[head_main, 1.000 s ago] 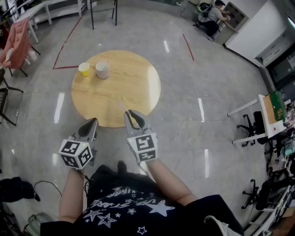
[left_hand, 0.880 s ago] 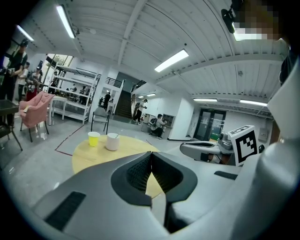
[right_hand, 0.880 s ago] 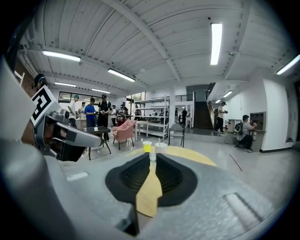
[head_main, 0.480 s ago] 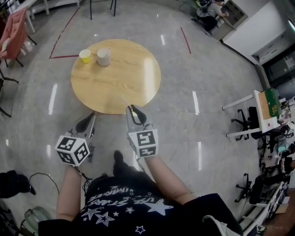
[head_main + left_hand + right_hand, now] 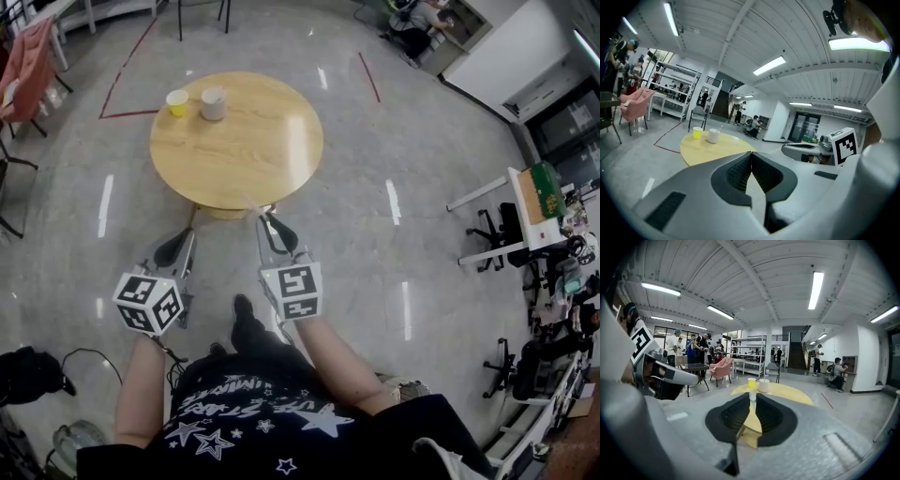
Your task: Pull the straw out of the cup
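Straw (image 5: 252, 205): thin pale stick pinched at the tips of the right gripper (image 5: 265, 218), jaws nearly closed on it; probably the straw, though it is very small in the head view

Left gripper (image 5: 190, 235): jaws together, nothing held

Bench (image 5: 253, 155): carries 2 cups, yellow cup (image 5: 177, 101) and white cup (image 5: 214, 103), side by side at its far edge

Change: both grippers have drawn back off the bench and now hang over the floor, well apart from the cups, the straw carried along

Reading: straw is out of the cup; task as good as done
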